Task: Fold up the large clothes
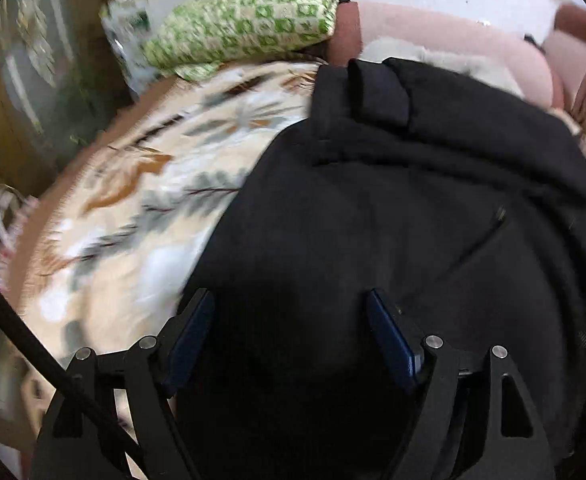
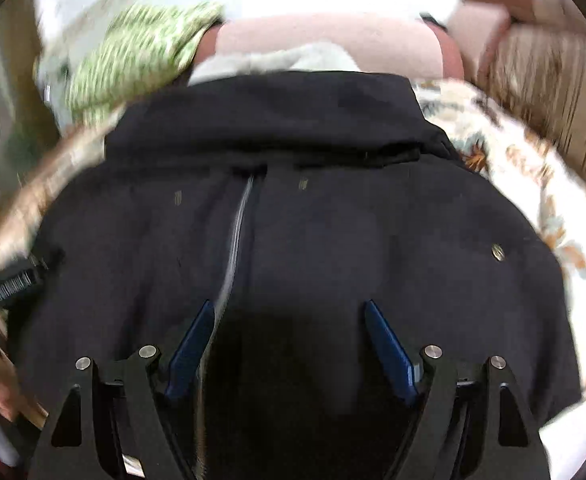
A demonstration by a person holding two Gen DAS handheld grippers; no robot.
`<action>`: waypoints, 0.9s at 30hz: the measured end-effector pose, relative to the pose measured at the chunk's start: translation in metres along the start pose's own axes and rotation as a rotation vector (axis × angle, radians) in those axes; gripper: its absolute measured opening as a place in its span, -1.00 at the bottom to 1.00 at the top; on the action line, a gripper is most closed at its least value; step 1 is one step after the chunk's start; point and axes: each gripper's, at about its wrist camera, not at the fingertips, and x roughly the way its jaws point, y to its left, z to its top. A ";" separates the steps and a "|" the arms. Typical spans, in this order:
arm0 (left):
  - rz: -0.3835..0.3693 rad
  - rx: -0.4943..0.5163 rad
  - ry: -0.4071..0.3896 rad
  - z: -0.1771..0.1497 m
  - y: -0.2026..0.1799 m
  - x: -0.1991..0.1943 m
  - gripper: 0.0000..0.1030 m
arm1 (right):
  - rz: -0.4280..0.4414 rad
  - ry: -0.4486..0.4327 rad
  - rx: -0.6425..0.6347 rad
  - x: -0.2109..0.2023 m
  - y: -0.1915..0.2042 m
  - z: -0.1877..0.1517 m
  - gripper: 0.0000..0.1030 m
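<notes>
Both grippers, left (image 1: 289,312) and right (image 2: 289,320), hover with jaws open over the black jacket (image 2: 313,232); it looks thick, soft and heavy, best gripped at a hem.

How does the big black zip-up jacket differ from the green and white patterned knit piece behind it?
The black zip-up jacket is plain and dark with a silver zip down its front; the green and white patterned knit piece is light and checked. The jacket lies spread wide over the floral bedspread, just ahead of both claws; the knit piece sits bunched in a small heap at the far edge. Both are soft cloth items resting on the bed.
</notes>
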 end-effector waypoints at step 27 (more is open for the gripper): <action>-0.115 0.017 -0.105 -0.034 -0.017 -0.107 0.52 | 0.065 -0.148 0.045 -0.071 -0.020 -0.060 0.71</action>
